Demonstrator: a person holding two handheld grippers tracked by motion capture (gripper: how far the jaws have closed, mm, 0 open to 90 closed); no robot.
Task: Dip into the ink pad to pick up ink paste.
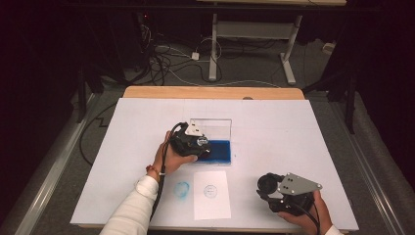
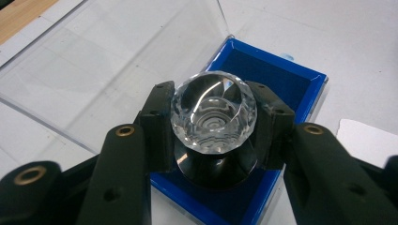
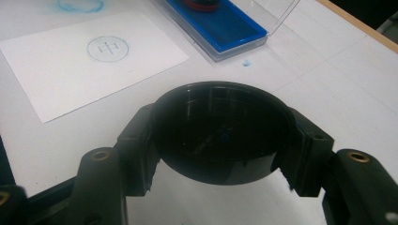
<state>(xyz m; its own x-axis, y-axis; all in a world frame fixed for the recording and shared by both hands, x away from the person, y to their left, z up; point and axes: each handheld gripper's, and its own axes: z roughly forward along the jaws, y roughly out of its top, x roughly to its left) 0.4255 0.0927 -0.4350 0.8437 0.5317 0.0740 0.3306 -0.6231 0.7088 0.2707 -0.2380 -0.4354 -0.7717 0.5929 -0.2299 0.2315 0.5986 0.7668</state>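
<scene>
Two grippers in use, each clamped on a part of a stamp. Left gripper (image 2: pixel 213 117), left gripper view: jaws narrow, closed from both sides on a faceted clear knob (image 2: pixel 213 112) of a stamp whose black base (image 2: pixel 216 171) sits on the blue ink pad (image 2: pixel 281 84); where base meets pad is hidden under the knob and jaws, so contact pressure cannot be judged. High view shows the left gripper (image 1: pixel 193 143) only from above, over the left part of the ink pad (image 1: pixel 220 149), with the pad's clear lid (image 1: pixel 215 128) standing open behind it; the knob itself is masked there by the gripper body and hand. Right gripper (image 3: pixel 220 140), right gripper view: jaws closed on a black round cap (image 3: pixel 220 133), open side toward the camera; its interior is dark and glossy, detail hard to make out. High view places the right gripper (image 1: pixel 274 188) near the front right of the table (image 1: pixel 293 127), well apart from the pad. White paper sheet (image 1: pixel 211 195) lies at the front between the two hands, bearing a round blue stamped mark (image 1: pixel 211 191); its characters are legible only in the right gripper view. Blue smudge (image 1: pixel 182 189) on the table just left of the sheet, cut off at the top edge of the right gripper view.
</scene>
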